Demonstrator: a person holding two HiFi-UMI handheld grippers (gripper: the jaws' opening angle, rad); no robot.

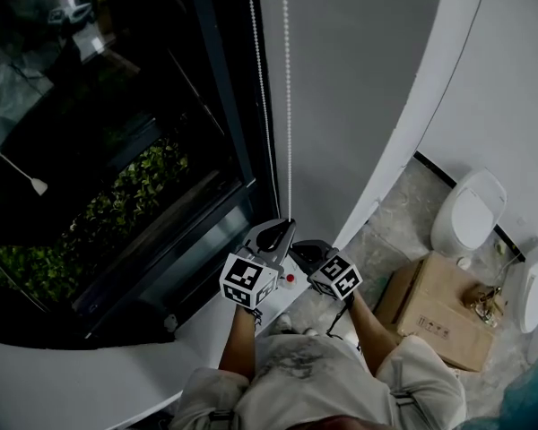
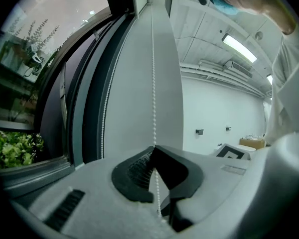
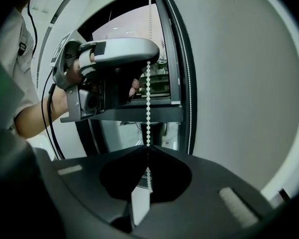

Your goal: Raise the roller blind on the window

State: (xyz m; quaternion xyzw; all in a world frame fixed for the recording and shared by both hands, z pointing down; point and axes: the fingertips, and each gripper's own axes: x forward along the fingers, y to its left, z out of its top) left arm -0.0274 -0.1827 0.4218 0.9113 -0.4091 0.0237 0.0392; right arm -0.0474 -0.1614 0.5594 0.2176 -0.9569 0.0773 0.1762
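Left tool (image 2: 153, 152), right tool (image 3: 147, 151), pinching chain (image 2: 153, 73)

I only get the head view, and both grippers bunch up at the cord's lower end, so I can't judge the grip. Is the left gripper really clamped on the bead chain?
Observer: Yes. Its own view shows the left gripper shut on the bead chain.
Operator: And the right?
Observer: The right gripper is shut on that same strand, just below the left one.
Operator: Anything else caught?
Observer: No. The second strand hangs free off to the side, outside both grips.
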